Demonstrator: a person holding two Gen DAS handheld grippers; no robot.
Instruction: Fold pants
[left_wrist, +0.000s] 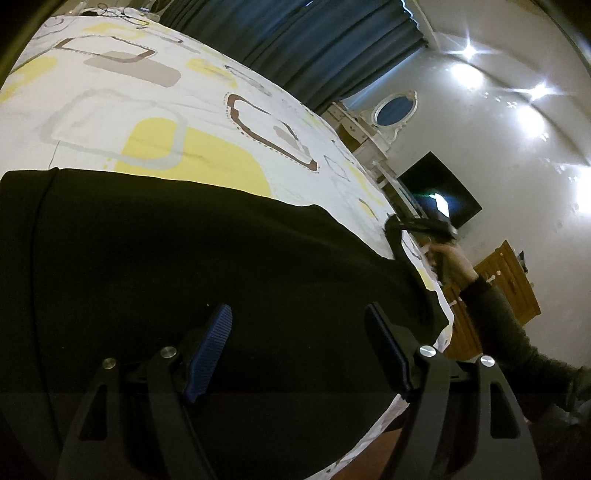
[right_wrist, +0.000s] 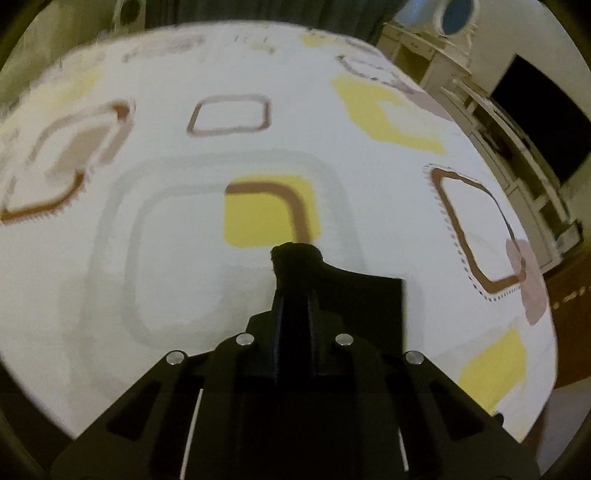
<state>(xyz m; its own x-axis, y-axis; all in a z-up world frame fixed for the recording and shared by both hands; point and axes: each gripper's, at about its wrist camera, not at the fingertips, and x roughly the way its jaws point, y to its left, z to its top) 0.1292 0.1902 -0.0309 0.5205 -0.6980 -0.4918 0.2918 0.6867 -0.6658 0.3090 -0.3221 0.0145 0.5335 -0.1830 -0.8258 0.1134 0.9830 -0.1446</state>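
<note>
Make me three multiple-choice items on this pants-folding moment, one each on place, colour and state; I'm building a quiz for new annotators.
1. Where do the black pants lie?
A. on the patterned bedsheet
B. on the floor
C. on a chair

2. What colour are the left claw pads?
A. red
B. blue
C. white

3. What state is the right claw in?
A. open and empty
B. shut on a corner of the pants
C. shut on the curtain

Answers: 1 A, black cloth is spread on the sheet; 2 B, ribbed blue pads show; 3 B, black fabric bunches out past its closed tips.
</note>
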